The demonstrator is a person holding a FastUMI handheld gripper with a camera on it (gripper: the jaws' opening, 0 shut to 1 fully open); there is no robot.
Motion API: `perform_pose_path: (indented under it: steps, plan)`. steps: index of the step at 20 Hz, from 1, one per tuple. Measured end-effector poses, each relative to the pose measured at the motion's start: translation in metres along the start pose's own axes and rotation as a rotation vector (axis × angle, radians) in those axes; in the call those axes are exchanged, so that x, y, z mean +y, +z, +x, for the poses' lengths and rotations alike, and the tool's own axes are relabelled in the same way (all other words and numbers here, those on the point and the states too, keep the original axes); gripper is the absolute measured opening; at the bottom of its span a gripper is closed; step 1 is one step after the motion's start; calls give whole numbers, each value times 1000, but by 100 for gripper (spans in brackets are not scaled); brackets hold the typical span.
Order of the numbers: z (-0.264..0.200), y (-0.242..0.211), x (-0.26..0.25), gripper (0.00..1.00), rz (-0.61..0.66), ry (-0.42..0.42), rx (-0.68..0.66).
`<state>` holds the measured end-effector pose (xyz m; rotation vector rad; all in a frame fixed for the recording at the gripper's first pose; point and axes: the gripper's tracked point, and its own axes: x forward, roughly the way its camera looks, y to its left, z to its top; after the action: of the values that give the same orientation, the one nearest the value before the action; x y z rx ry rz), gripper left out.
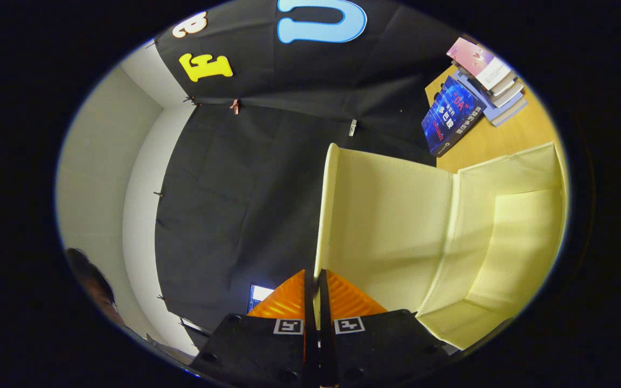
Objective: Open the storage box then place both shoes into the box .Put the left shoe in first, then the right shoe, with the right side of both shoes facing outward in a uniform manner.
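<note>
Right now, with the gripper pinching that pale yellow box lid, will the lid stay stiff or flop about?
Probably fairly stiff: the lid stands as a flat panel with a straight edge between the fingers of the gripper. It likely swings easily, since a crease joins it to the storage box. It looks thin, so probably light.

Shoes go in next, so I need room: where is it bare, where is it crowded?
The storage box interior is bare. The hand-held gripper is shut on the lid's edge. Bare wooden table lies between the box and the books. That book corner is crowded.
</note>
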<state>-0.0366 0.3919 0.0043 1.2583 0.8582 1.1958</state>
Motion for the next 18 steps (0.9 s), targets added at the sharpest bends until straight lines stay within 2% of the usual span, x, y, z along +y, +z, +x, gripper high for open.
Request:
perform_pose_path:
  steps: [3, 4, 5, 8, 9, 11, 15, 18]
  plan:
    - [15, 5, 2, 7, 33, 18, -21]
    - [22, 2, -2, 18, 43, 10, -27]
    - [27, 4, -8, 18, 46, -3, -32]
    - [36, 3, -14, 59, 38, -13, -42]
    - [38, 1, -18, 68, 34, -21, -39]
    - [35, 2, -24, 96, 26, -39, -42]
    - [20, 18, -34, 97, 18, -65, -109]
    - [-7, 27, -44, 97, 0, -116, -149]
